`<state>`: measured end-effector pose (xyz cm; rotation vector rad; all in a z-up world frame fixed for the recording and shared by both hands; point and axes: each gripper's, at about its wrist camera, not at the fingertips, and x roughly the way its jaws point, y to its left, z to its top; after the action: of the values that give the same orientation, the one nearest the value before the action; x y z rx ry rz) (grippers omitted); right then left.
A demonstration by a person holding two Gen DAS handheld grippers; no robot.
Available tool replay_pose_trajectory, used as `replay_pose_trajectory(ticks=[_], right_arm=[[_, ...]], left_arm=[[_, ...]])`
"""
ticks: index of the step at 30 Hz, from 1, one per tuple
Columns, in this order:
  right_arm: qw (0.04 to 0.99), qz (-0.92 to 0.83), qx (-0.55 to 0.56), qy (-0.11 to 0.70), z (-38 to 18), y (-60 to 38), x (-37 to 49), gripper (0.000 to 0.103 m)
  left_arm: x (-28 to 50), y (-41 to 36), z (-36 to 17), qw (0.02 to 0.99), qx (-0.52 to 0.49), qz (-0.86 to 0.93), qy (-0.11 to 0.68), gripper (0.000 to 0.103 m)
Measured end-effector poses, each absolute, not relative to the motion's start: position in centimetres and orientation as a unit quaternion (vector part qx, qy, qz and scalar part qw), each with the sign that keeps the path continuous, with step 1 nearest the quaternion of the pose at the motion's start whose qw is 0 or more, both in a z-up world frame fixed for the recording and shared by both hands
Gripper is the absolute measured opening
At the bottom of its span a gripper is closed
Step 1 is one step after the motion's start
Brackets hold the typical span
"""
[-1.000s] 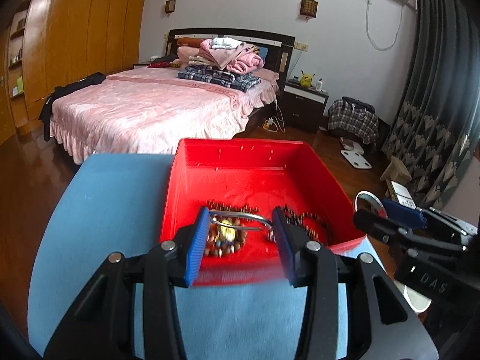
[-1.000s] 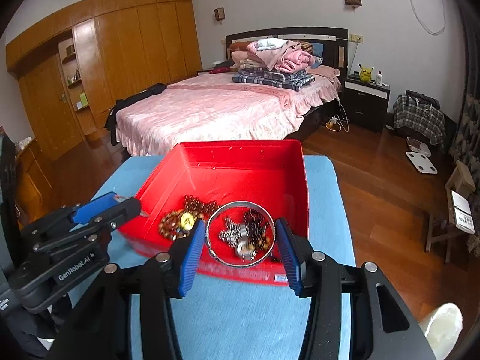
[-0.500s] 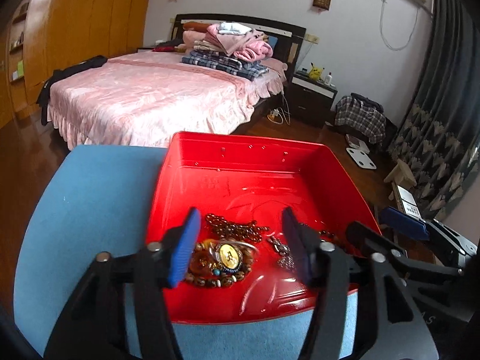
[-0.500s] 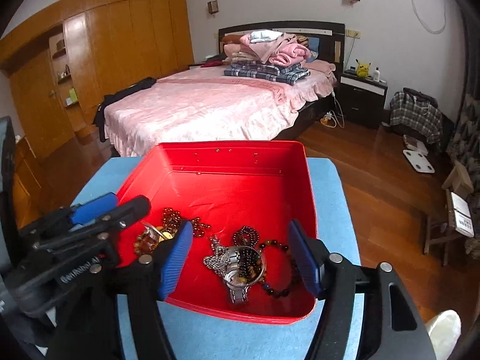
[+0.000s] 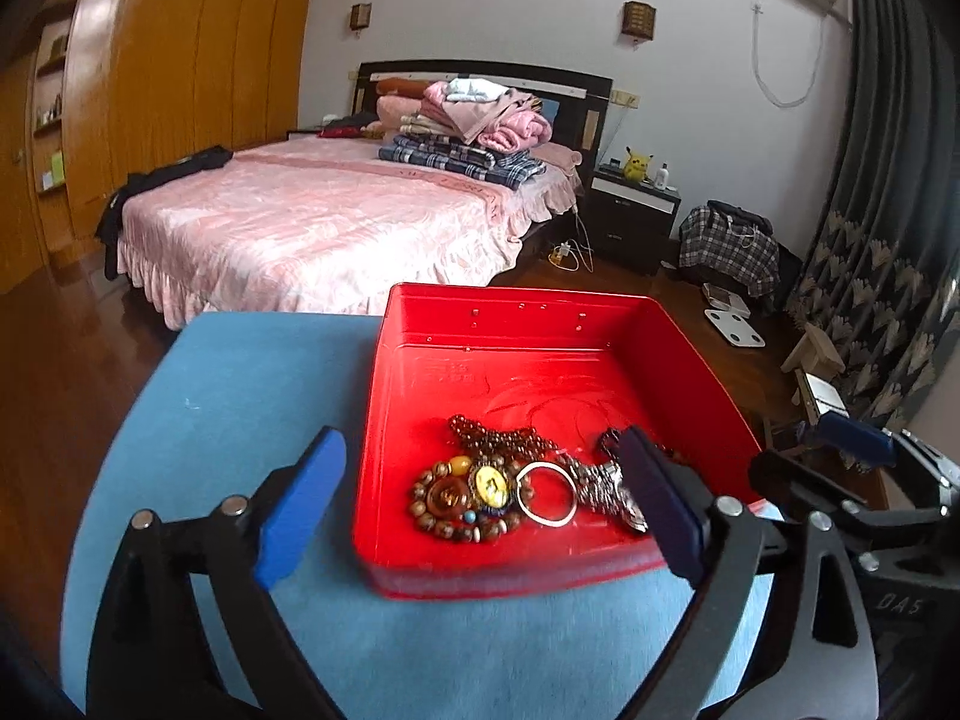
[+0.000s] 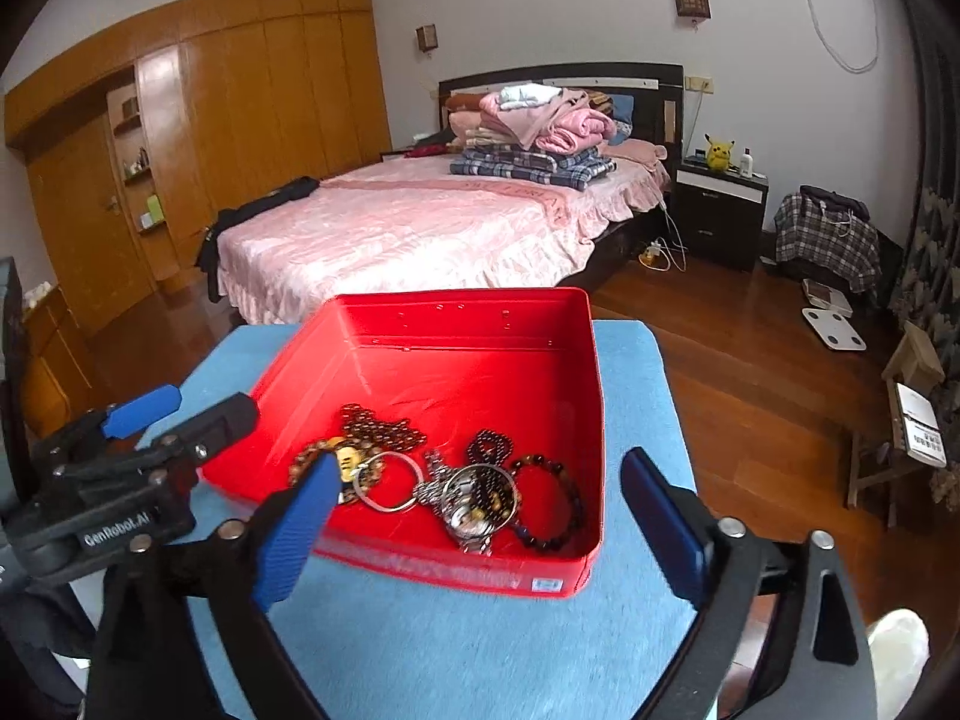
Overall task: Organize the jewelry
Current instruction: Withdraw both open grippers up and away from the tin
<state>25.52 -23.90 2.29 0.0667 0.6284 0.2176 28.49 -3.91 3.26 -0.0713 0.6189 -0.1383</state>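
A red tray [image 5: 528, 336] [image 6: 456, 324] sits on a blue cloth-covered table [image 5: 240, 372] [image 6: 456, 648]. In its near part lie a brown bead bracelet with a yellow pendant [image 5: 474, 495], a silver bangle [image 5: 547, 499] [image 6: 389, 483], a silver watch [image 6: 474, 501], a dark bead necklace [image 5: 504, 435] and a dark bead bracelet [image 6: 555, 504]. My left gripper [image 5: 480, 516] is open and empty, above the tray's near rim. My right gripper [image 6: 480, 522] is open and empty, above the tray's near edge.
A bed [image 5: 324, 228] with folded clothes stands behind the table. A black nightstand [image 5: 636, 216], a plaid bag [image 5: 729, 246], a floor scale [image 5: 735, 327] and a small wooden stool [image 5: 816, 354] are on the wooden floor to the right. Wooden wardrobes [image 6: 198, 162] line the left wall.
The silver bangle held between both grippers has dropped into the tray. Both grippers opened wide and pulled back and up from the tray.
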Motion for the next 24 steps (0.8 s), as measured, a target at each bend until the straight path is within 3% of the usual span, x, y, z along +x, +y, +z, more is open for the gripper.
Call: replay_pose_trajectory(ticks=[4, 24], right_arm=[[0.949, 0.111, 0.043, 0.292, 3.0, -24.4, 23.5, 0.097], [0.958, 0.125, 0.06, 0.252, 6.8, -25.6, 17.3, 0.097]], left_arm=[[26.4, -3.6, 4.1, 0.954, -0.029, -0.061, 0.293, 0.096], [19.0, -3.8, 9.6, 0.972, -0.01, -0.059, 0.228, 0.097]])
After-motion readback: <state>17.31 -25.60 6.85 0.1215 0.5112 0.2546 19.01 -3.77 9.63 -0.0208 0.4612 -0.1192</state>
